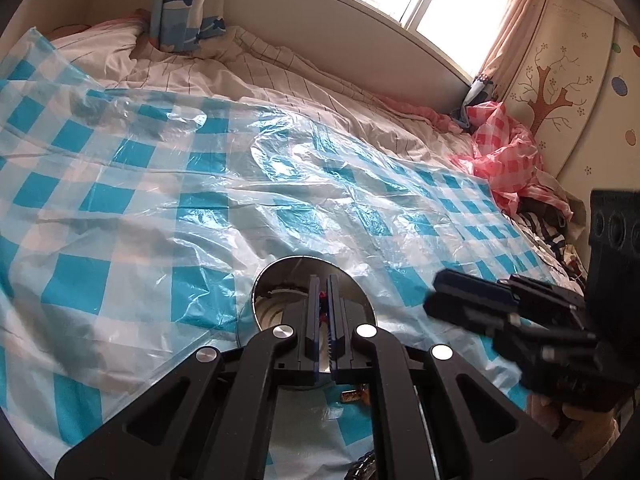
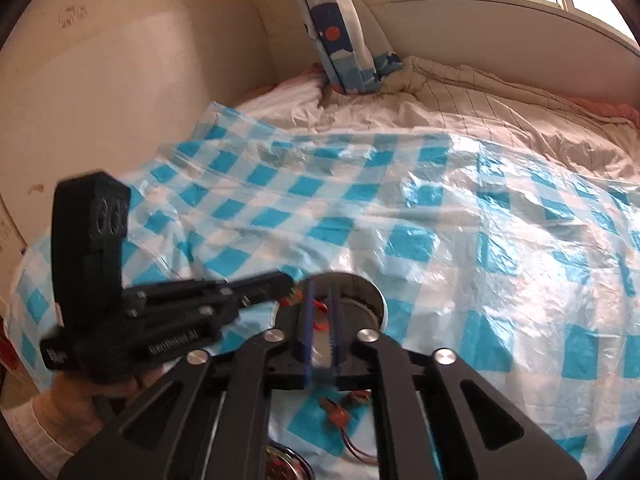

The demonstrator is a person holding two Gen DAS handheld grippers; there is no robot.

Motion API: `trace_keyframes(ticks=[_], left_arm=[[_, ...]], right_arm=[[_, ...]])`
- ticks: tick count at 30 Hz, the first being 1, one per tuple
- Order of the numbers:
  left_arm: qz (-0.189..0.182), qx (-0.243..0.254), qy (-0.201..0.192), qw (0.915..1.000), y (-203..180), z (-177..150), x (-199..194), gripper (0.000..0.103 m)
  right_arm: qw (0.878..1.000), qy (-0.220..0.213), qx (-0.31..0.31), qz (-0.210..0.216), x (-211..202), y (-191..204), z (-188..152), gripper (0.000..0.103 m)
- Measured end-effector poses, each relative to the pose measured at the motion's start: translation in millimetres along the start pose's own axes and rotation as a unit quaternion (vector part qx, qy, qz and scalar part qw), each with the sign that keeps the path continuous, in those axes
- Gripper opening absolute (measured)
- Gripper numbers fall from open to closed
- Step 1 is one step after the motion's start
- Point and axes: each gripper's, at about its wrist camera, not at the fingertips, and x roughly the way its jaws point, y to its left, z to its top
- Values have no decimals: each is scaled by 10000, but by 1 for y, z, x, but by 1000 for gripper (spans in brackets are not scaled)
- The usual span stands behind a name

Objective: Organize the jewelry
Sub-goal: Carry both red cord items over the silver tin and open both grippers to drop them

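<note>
A round metal tin (image 1: 280,280) stands on the blue-checked plastic sheet, under my left gripper (image 1: 324,280). The left jaws are nearly closed on a small red piece of jewelry (image 1: 322,300) held over the tin. In the right wrist view the tin (image 2: 370,294) lies under my right gripper (image 2: 323,290), whose jaws stand narrowly apart around a red cord (image 2: 319,312). The left gripper (image 2: 286,280) reaches in from the left there. An orange-red corded piece (image 2: 338,412) lies on the sheet below. The right gripper (image 1: 432,292) shows blurred at right in the left wrist view.
The blue-checked plastic sheet (image 1: 160,184) covers a bed with a striped quilt (image 1: 280,76). A red-checked plastic bag (image 1: 504,152) lies at the bed's right edge by a wardrobe (image 1: 576,80). A second shiny round object (image 2: 286,466) shows at the bottom edge.
</note>
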Motion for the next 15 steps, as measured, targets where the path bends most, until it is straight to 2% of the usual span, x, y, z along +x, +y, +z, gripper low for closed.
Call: trace_keyframes(ticks=[1, 3, 6, 7, 8, 9, 11, 15], left_arm=[[-2, -5, 10, 10000, 1, -1, 1, 3], [-17, -5, 8, 10000, 1, 0, 3, 3], [-7, 36, -18, 10000, -1, 0, 3, 3], [-1, 42, -18, 10000, -1, 0, 2, 3], [8, 41, -11, 10000, -1, 0, 3, 3], [17, 36, -1, 10000, 0, -1, 4, 3], [17, 12, 16, 10000, 2, -1, 5, 3], [11, 7, 30, 10000, 4, 0, 7, 3]], right_arm=[[9995, 170, -99, -235, 0, -4, -12, 62], [9972, 503, -195, -513, 4, -13, -34, 63], [9927, 1059, -118, -568, 20, -26, -62, 63], [9905, 1207, -169, -632, 27, -26, -68, 55], [9878, 1377, -243, -681, 35, -26, -73, 36], [9859, 1516, -252, -660, 41, -27, -77, 3], [9869, 1482, -250, -588, 39, -26, -77, 3], [9957, 847, -3, -384, 8, -26, -53, 3]])
